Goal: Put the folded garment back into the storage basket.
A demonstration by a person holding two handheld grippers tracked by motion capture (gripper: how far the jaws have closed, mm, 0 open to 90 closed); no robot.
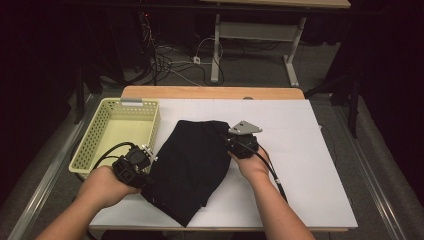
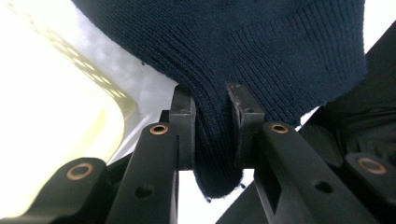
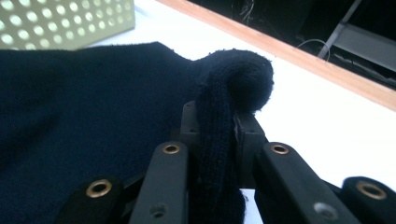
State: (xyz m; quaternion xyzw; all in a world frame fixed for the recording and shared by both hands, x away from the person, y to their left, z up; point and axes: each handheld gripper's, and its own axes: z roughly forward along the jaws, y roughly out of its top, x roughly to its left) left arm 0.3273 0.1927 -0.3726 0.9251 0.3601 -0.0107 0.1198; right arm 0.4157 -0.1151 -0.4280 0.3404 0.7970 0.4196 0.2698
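A dark navy knitted garment [image 1: 190, 167] lies folded on the white table [image 1: 300, 165], running from the near middle up to the centre. My left gripper [image 1: 146, 159] holds its left edge, and in the left gripper view the ribbed hem of the garment [image 2: 243, 51] is pinched between the pads [image 2: 183, 123]. My right gripper [image 1: 231, 142] grips the garment's upper right corner. The right gripper view shows a bunched fold of the garment [image 3: 229, 93] squeezed between the pads [image 3: 250, 135]. Both grippers rest low, close to the tabletop.
A pale yellow perforated basket [image 1: 117, 135] stands at the table's left, right beside my left hand; its wall [image 2: 56, 107] is close in the left gripper view. A wooden strip [image 1: 212, 92] borders the far edge. Cables [image 1: 175, 60] lie on the floor beyond.
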